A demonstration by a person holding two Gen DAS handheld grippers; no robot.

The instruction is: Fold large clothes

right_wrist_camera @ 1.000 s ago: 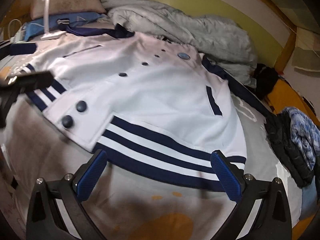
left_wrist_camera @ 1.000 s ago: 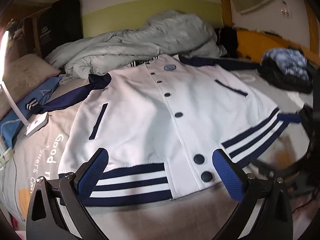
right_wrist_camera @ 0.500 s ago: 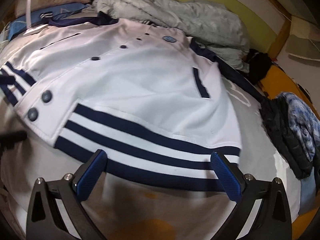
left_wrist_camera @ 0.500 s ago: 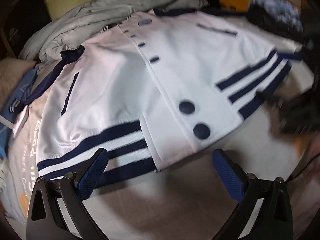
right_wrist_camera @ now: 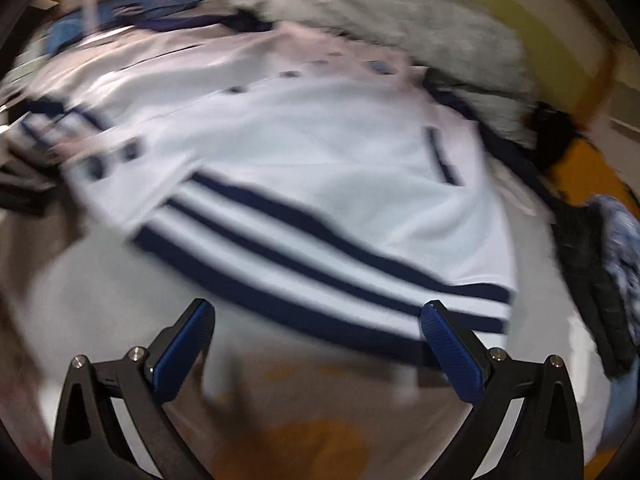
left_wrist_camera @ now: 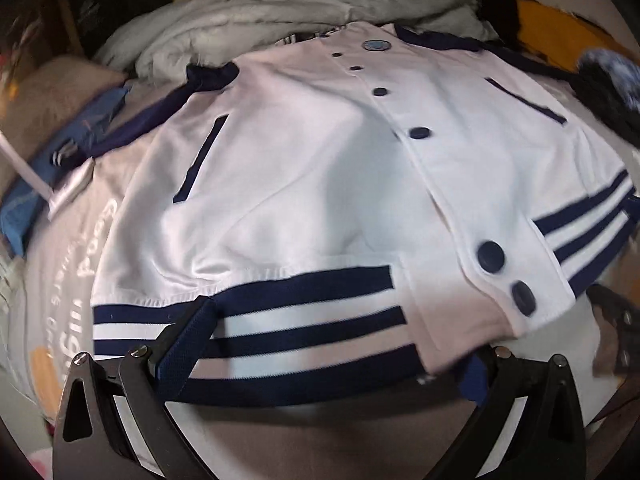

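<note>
Both jaws gape wide over the smooth white jacket (left_wrist_camera: 304, 184), its ribbed navy-striped hem (right_wrist_camera: 320, 264) blurred.

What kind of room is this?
Most likely a bedroom: the jacket lies spread on a bed, with a rumpled grey duvet behind it and a pillow to one side.

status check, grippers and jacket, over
Left gripper open, straddling the striped hem. Right gripper open, short of it. Varsity jacket flat, unfolded. Grey duvet crowds the collar.
</note>
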